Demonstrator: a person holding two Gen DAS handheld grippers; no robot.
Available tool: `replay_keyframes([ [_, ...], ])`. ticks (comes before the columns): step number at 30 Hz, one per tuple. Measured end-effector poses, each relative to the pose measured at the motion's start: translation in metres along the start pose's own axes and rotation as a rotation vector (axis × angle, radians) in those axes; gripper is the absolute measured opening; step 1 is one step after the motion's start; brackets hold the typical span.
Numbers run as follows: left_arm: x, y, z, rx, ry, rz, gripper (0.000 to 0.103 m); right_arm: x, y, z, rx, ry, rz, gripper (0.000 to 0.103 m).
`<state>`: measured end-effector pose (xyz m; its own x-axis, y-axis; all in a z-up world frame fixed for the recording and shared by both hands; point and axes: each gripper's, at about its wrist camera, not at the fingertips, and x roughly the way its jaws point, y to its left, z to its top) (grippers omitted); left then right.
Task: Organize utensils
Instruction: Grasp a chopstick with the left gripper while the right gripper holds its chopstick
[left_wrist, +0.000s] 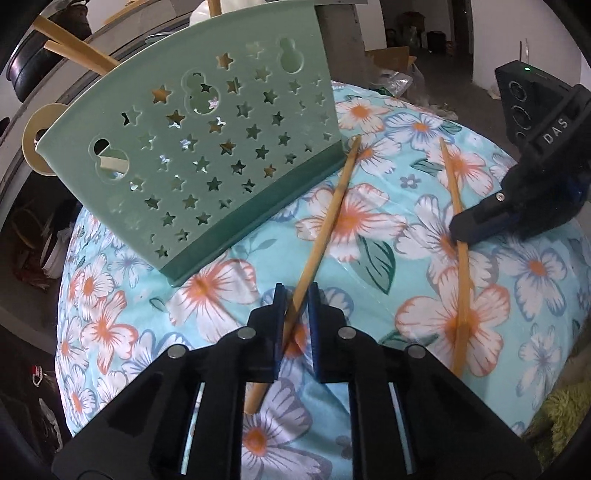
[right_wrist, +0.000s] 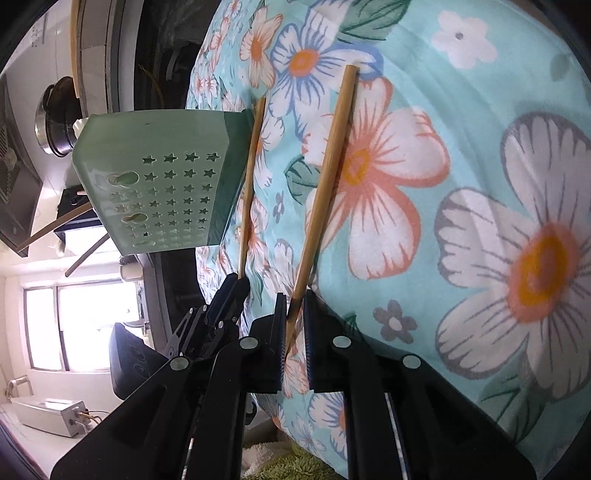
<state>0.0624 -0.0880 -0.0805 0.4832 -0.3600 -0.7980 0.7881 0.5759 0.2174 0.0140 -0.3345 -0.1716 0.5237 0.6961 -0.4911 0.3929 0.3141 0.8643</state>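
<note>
Chopsticks of pale wood lie well apart on the flower-printed turquoise cloth (left_wrist: 369, 177) beside the green star-punched plastic utensil holder (left_wrist: 207, 147), one chopstick (left_wrist: 325, 236) pinched in the closed left gripper (left_wrist: 295, 295), the other chopstick (right_wrist: 325, 177) clamped by the closed right gripper (right_wrist: 294, 306).

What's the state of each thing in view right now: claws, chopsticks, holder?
Left claw: shut on the bamboo chopstick nearer the holder, which lies on the floral cloth.
Right claw: shut on the second bamboo chopstick, also lying on the cloth.
Green plastic utensil holder with star cut-outs: standing on the cloth, utensil handles sticking out of it.
</note>
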Motion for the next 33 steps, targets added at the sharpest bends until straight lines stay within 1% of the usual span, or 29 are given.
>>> replay_keyframes([
  [3,-0.005,-0.003,-0.002,0.007,0.023,-0.038,0.009,0.003,0.002,0.001,-0.008,0.007,-0.005,0.009],
  [5,-0.01,-0.003,-0.005,-0.006,0.044,-0.071,0.008,0.001,0.001,0.0,-0.014,0.022,-0.009,0.009],
  [6,-0.012,-0.001,-0.007,-0.019,0.052,-0.088,0.008,0.004,0.003,-0.002,-0.016,0.032,-0.011,0.009],
  [8,-0.018,0.004,-0.013,-0.074,0.083,-0.157,0.007,0.006,0.006,-0.005,-0.021,0.054,-0.018,0.009],
  [10,-0.023,0.009,-0.021,-0.116,0.11,-0.205,0.007,0.003,0.007,-0.007,-0.032,0.069,-0.034,0.011],
  [14,-0.027,0.013,-0.028,-0.15,0.13,-0.207,0.009,-0.002,0.013,-0.01,-0.068,0.069,-0.069,0.013],
  [15,-0.028,0.015,-0.028,-0.158,0.127,-0.207,0.015,-0.004,0.014,-0.009,-0.068,0.067,-0.069,0.017],
  [16,-0.029,0.016,-0.027,-0.169,0.119,-0.206,0.023,-0.005,0.015,-0.008,-0.066,0.063,-0.065,0.022],
  [17,-0.031,0.019,-0.023,-0.188,0.101,-0.212,0.026,-0.007,0.017,-0.007,-0.066,0.056,-0.058,0.024],
  [18,-0.033,0.02,-0.02,-0.2,0.091,-0.222,0.029,-0.011,0.017,-0.006,-0.07,0.047,-0.057,0.029],
  [19,-0.033,0.022,-0.016,-0.211,0.083,-0.235,0.029,-0.014,0.019,-0.004,-0.074,0.039,-0.061,0.033],
  [22,-0.029,0.023,-0.003,-0.217,0.075,-0.244,0.029,-0.024,0.022,0.0,-0.08,0.013,-0.07,0.04],
  [24,-0.022,0.02,0.007,-0.213,0.074,-0.24,0.029,-0.033,0.021,0.004,-0.072,-0.014,-0.079,0.04],
  [27,-0.014,0.015,0.02,-0.202,0.058,-0.23,0.029,-0.049,0.014,0.011,-0.043,-0.083,-0.098,0.04],
  [29,-0.005,0.01,0.031,-0.195,0.046,-0.218,0.029,-0.057,0.006,0.018,-0.003,-0.124,-0.082,0.04],
  [33,0.011,0.004,0.05,-0.189,0.026,-0.219,0.029,-0.058,-0.002,0.03,0.044,-0.161,-0.049,0.04],
])
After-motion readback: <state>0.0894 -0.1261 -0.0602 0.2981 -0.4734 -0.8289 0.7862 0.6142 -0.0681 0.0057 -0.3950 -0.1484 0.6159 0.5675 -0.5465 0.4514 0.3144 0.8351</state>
